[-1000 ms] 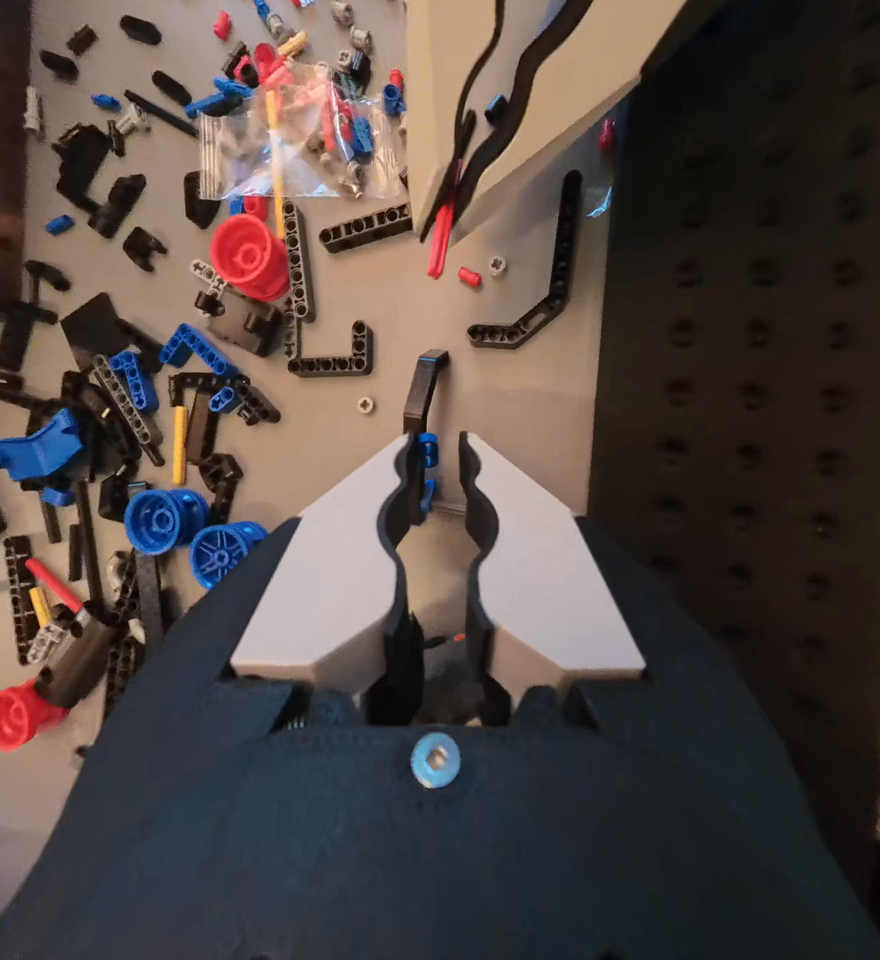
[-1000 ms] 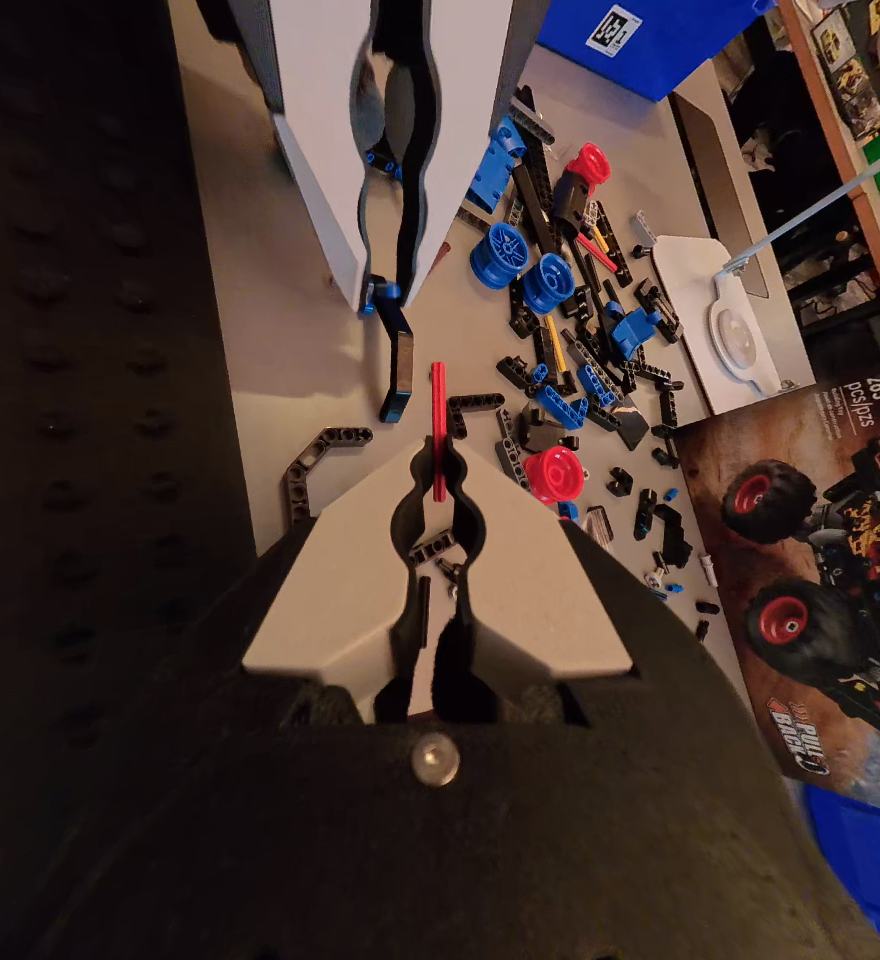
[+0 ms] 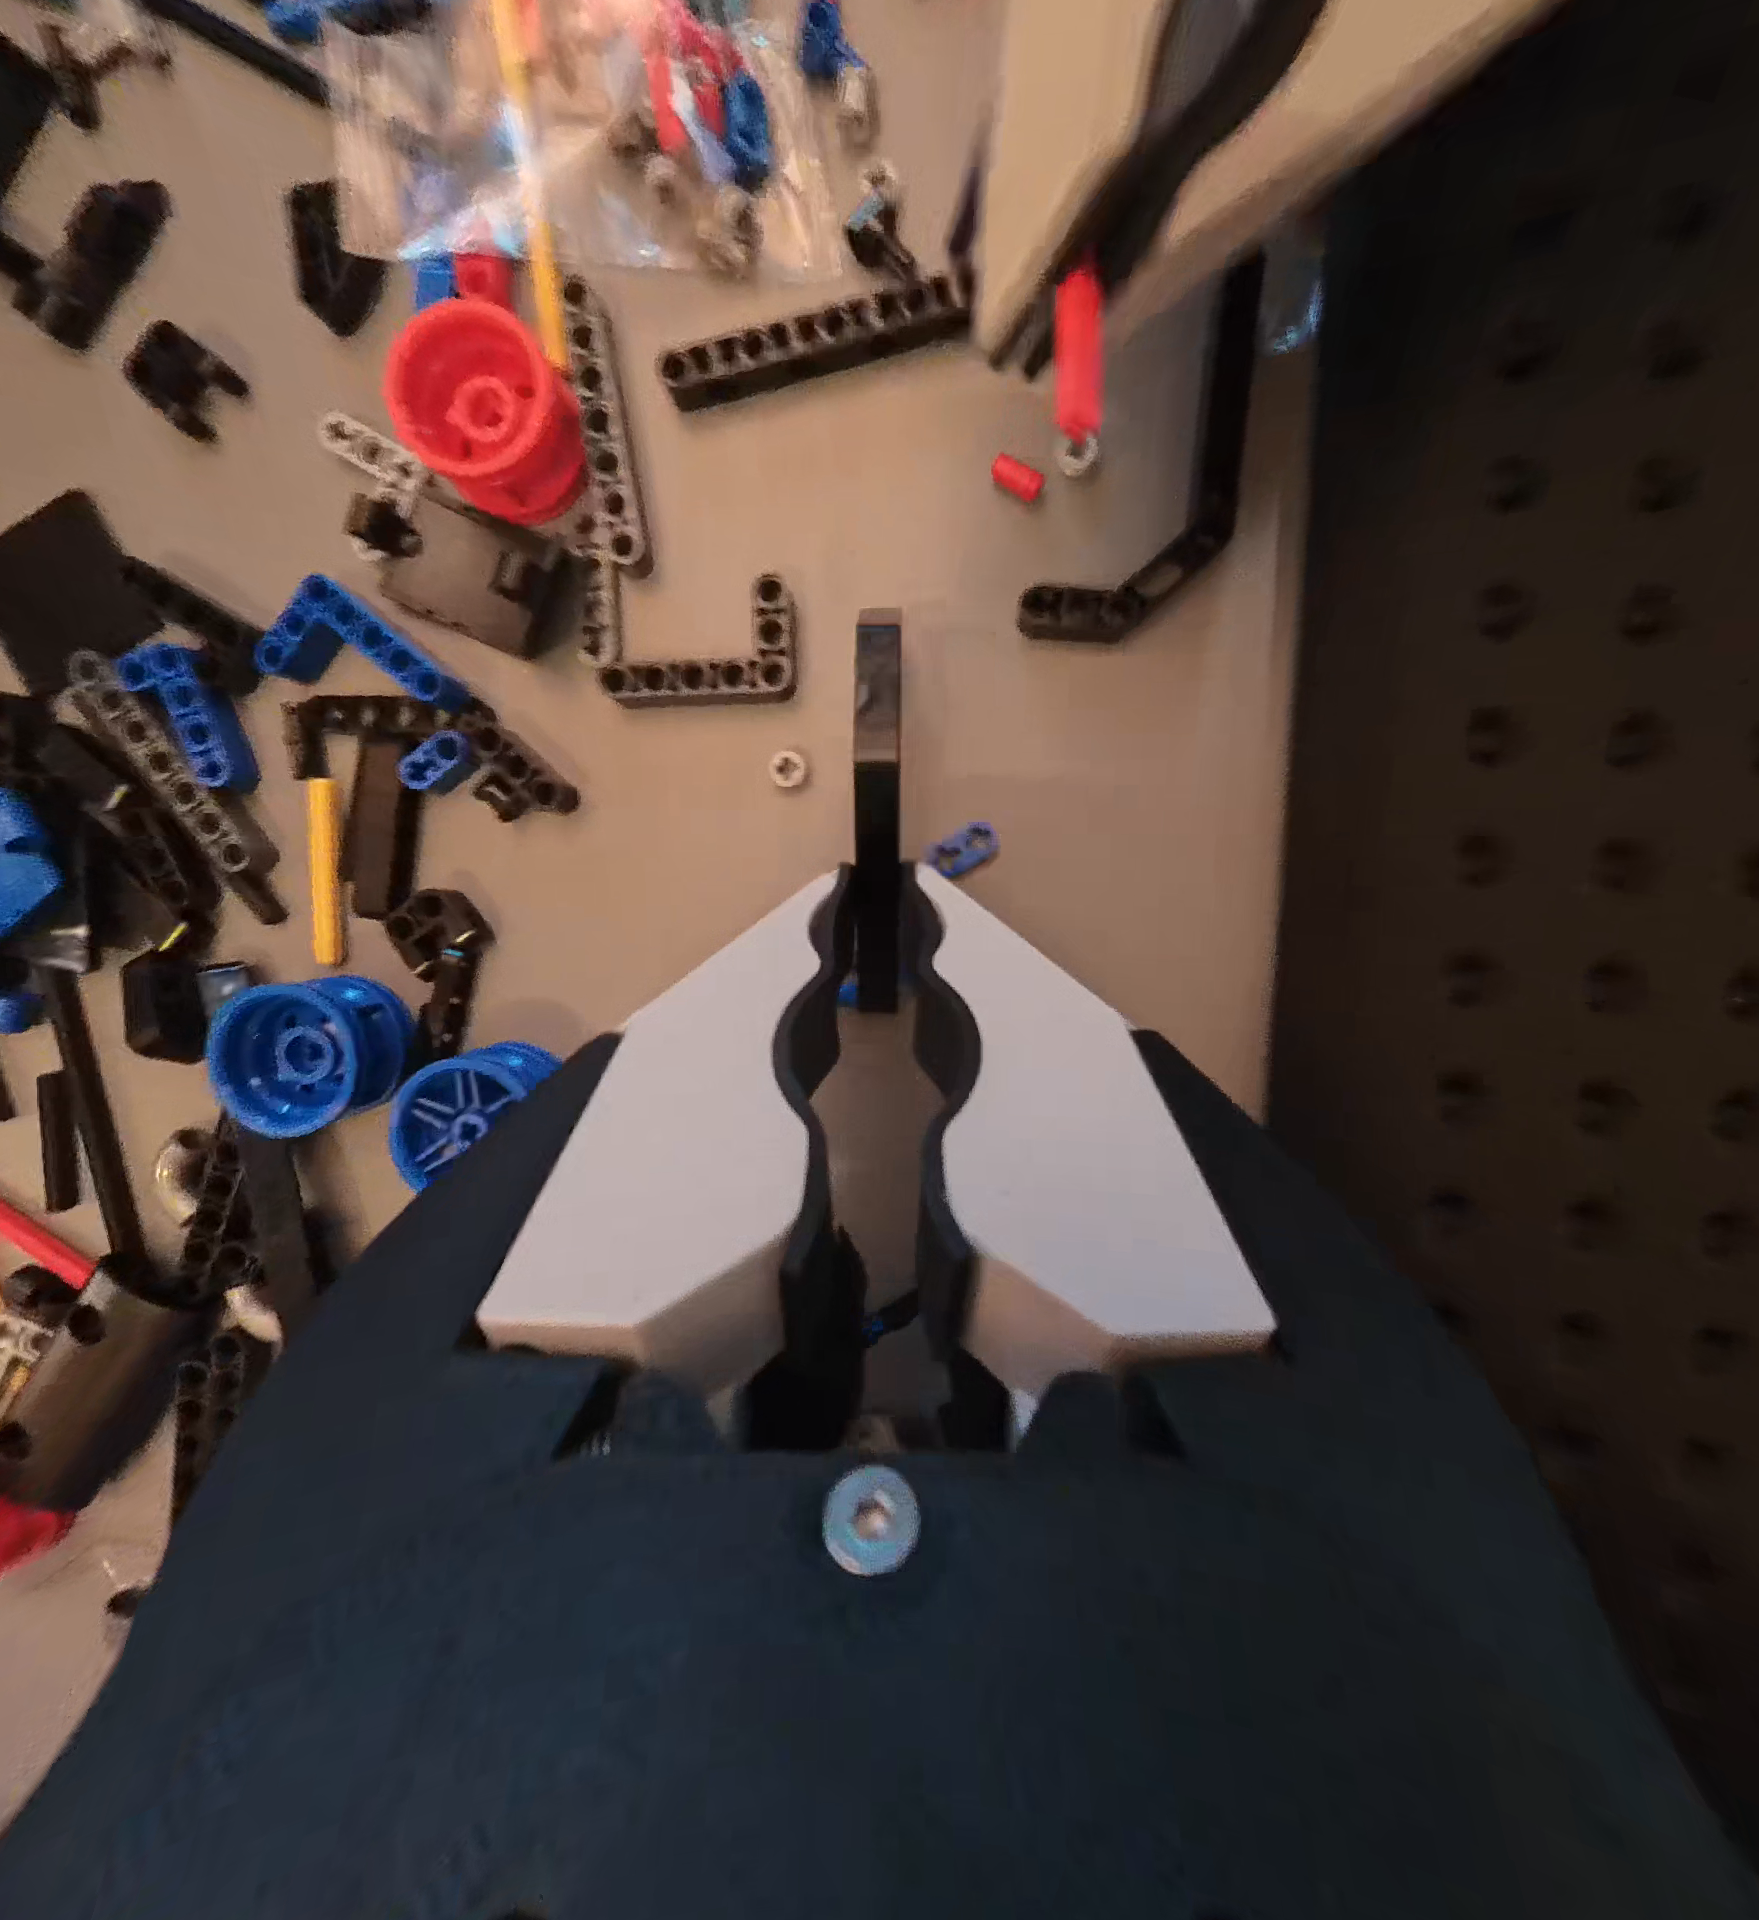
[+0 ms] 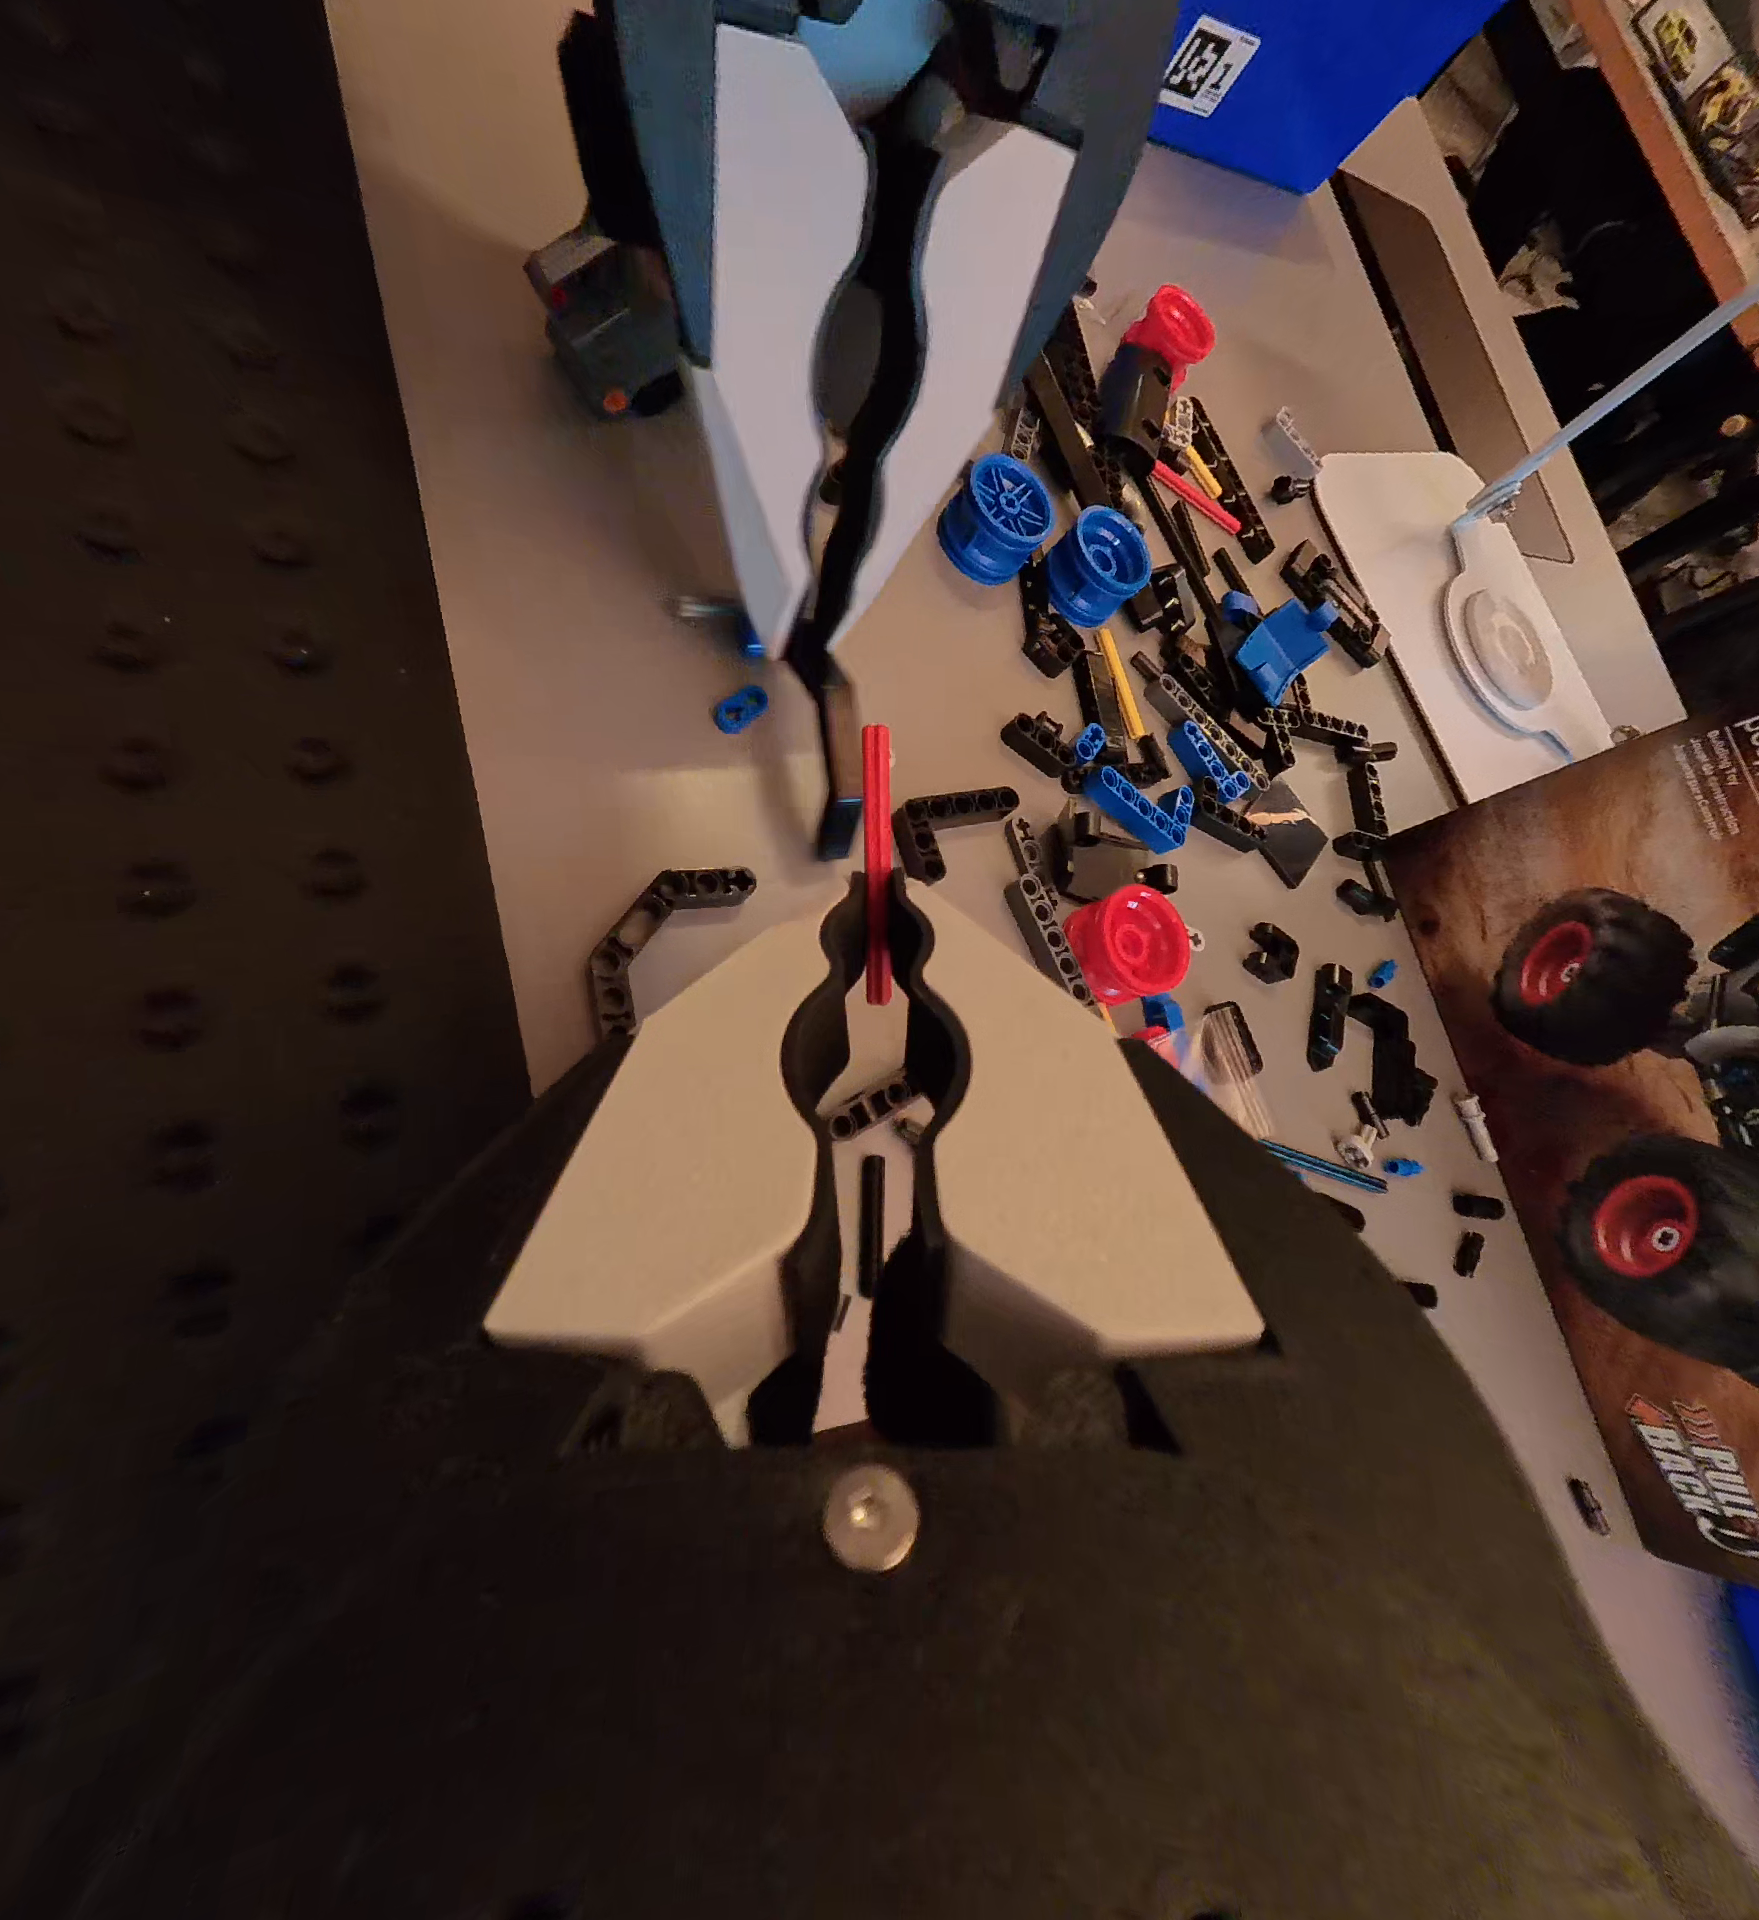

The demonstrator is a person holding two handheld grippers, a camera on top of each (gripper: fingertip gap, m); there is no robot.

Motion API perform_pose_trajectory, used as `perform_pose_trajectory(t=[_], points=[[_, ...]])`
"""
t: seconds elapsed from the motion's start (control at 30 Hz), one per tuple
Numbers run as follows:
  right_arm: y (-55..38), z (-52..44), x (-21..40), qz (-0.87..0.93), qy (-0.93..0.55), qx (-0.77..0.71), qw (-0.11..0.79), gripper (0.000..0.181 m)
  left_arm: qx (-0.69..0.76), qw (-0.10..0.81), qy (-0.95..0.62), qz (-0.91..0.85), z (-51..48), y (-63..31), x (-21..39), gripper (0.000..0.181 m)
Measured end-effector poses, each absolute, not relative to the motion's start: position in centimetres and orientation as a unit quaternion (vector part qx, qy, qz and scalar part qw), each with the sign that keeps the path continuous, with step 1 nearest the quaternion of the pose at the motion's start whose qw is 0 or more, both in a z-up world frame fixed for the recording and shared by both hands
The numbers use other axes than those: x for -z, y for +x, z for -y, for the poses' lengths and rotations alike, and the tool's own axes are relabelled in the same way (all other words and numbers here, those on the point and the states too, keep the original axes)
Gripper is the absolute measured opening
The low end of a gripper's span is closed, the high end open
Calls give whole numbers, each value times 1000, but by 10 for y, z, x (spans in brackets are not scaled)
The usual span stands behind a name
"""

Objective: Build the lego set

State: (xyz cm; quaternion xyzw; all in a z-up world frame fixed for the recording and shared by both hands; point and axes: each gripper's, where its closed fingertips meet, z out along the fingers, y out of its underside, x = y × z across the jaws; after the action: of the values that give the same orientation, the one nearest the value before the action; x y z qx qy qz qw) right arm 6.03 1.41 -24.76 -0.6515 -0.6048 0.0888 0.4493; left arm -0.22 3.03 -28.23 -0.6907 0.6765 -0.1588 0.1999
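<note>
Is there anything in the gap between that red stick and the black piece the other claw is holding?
Nothing visible. The red axle in the right gripper points toward the black beam held by the left gripper, with only bare grey table showing beneath them.

Two blue wheels (image 4: 994, 516) (image 4: 1100, 564) and two red wheels (image 4: 1130, 943) (image 4: 1177, 324) — one box (image 4: 1623, 1091).

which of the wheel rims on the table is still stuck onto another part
The red wheel rim at the far end of the pile: it sits on a black part. The other red rim and both blue rims lie loose.
</note>
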Motion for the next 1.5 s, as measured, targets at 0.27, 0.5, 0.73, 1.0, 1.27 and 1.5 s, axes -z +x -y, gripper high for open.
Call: perform_pose_trajectory(t=[0.27,0.5,0.73,1.0,1.27,1.5], points=[[41,-14,238,545,-693,-147,448,1,320,330,-715,-526,-42,17,213,6],[32,-30,230,481,-732,-172,451,1,419,412,-683,-434,-36,23,173,5],[25,-32,217,464,-734,-187,460,1,418,442,-682,-406,-38,22,175,6],[17,-33,226,472,-744,-173,440,1,362,447,-709,-408,-41,17,192,5],[13,-33,237,478,-749,-177,423,1,344,421,-734,-406,-42,13,206,6],[22,-28,258,511,-753,-146,387,1,244,399,-767,-439,-37,1,235,6]])
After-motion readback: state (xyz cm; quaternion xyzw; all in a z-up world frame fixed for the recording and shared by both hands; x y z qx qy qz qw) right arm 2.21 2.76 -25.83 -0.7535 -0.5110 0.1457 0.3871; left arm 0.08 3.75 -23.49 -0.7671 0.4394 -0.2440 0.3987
